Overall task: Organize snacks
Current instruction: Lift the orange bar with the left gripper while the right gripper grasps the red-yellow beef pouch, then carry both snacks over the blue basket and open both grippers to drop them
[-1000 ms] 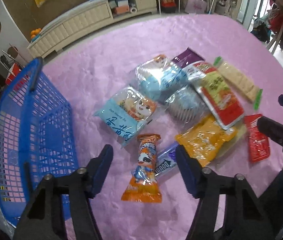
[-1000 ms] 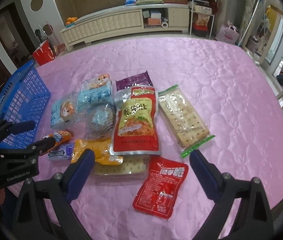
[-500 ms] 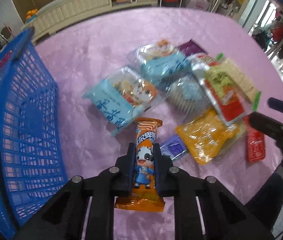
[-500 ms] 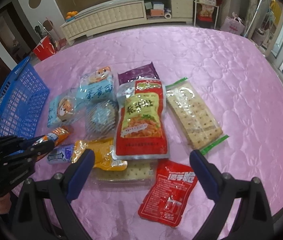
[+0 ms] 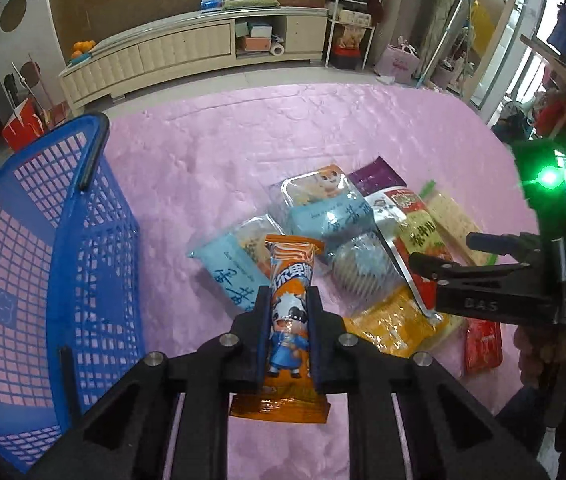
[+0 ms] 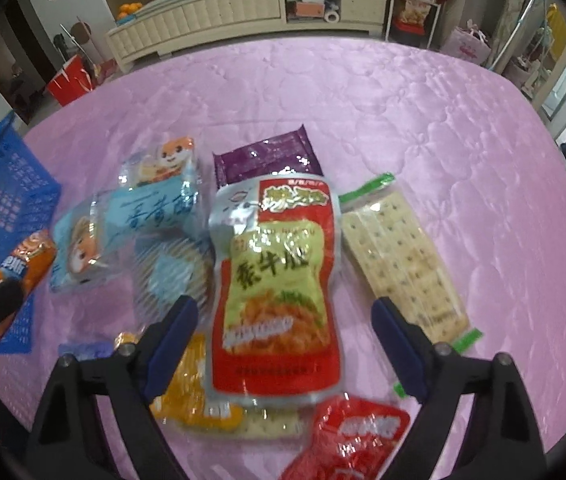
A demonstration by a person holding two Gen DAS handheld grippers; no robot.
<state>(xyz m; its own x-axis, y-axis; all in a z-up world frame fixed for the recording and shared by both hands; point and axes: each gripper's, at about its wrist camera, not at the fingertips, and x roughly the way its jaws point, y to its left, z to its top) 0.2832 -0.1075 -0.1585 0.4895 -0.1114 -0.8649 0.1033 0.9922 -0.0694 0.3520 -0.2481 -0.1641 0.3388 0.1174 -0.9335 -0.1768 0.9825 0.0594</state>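
The left gripper (image 5: 289,300) clamps a glossy orange tube-shaped snack packet (image 5: 289,280) printed with a cartoon cow, at lower centre of the left wrist view, its crimped ends jutting past the dark pads above the quilted pink tablecloth (image 5: 243,140). A blue plastic lattice basket (image 5: 43,260) fills the left edge. In the right wrist view the right gripper (image 6: 279,338), its jaws wide apart and just now narrowing, straddles a shiny red-and-green pouch (image 6: 275,288) at centre frame, without pressing it, beside a clear flat cracker pack (image 6: 399,256).
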